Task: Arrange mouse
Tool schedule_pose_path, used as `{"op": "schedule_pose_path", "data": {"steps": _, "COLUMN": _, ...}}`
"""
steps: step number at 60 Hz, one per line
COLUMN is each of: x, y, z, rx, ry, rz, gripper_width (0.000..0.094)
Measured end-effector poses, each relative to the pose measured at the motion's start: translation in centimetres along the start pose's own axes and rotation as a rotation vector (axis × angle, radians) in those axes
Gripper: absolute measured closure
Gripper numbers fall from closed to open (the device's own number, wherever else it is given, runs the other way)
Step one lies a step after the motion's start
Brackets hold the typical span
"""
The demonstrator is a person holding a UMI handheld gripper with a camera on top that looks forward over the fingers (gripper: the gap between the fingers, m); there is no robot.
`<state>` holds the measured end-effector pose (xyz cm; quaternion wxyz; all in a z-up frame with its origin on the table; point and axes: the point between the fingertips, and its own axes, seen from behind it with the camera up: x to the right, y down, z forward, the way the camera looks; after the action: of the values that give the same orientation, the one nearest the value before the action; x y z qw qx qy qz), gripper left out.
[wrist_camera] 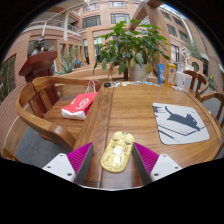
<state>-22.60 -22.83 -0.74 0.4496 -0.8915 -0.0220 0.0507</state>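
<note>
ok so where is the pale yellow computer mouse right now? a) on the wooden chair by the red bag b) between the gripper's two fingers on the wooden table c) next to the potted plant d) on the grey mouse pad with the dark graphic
B: the pale yellow computer mouse sits on the wooden table between the open gripper's pink-padded fingers, short of the grey mouse pad.

We seem to be on a terrace or patio café, perhaps a courtyard: a wooden table (130,110) with wooden chairs (45,100) around it, a leafy potted plant (135,45) at its far end, and multi-storey buildings (95,22) rising behind in daylight.
</note>
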Motion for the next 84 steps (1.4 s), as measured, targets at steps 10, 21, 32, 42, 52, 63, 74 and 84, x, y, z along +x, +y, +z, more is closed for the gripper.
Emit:
{"op": "schedule_pose_path", "data": {"steps": 10, "x": 0.0, "y": -0.5, "z": 1.0, "rx": 0.01, "ry": 0.042, "rz": -0.025, "gripper_width": 0.0453}}
{"op": "schedule_pose_path", "data": {"steps": 21, "x": 0.2, "y": -0.7, "z": 1.2, "rx": 0.028, "ry": 0.055, "rz": -0.029, "gripper_width": 0.0538}}
{"op": "schedule_pose_path", "data": {"steps": 32, "x": -0.5, "y": -1.6, "z": 0.8, "rx": 0.041, "ry": -0.009, "rz": -0.041, "gripper_width": 0.058}}
{"op": "schedule_pose_path", "data": {"steps": 42, "x": -2.5, "y": -12.0, "z": -6.3, "rx": 0.248, "ry": -0.152, "rz": -0.034, "gripper_width": 0.0577}}
{"op": "schedule_pose_path", "data": {"steps": 52, "x": 1.3, "y": -24.0, "z": -13.0, "rx": 0.495, "ry": -0.204, "rz": 0.008, "gripper_width": 0.0579}}
{"op": "schedule_pose_path", "data": {"steps": 63, "x": 12.8, "y": -25.1, "z": -9.0, "rx": 0.457, "ry": -0.062, "rz": 0.011, "gripper_width": 0.0581}}
{"op": "schedule_pose_path", "data": {"steps": 74, "x": 23.0, "y": -15.0, "z": 0.5, "rx": 0.202, "ry": 0.084, "rz": 0.014, "gripper_width": 0.058}}
{"op": "schedule_pose_path", "data": {"steps": 84, "x": 26.0, "y": -8.8, "z": 4.6, "rx": 0.078, "ry": 0.117, "rz": 0.032, "gripper_width": 0.0536}}
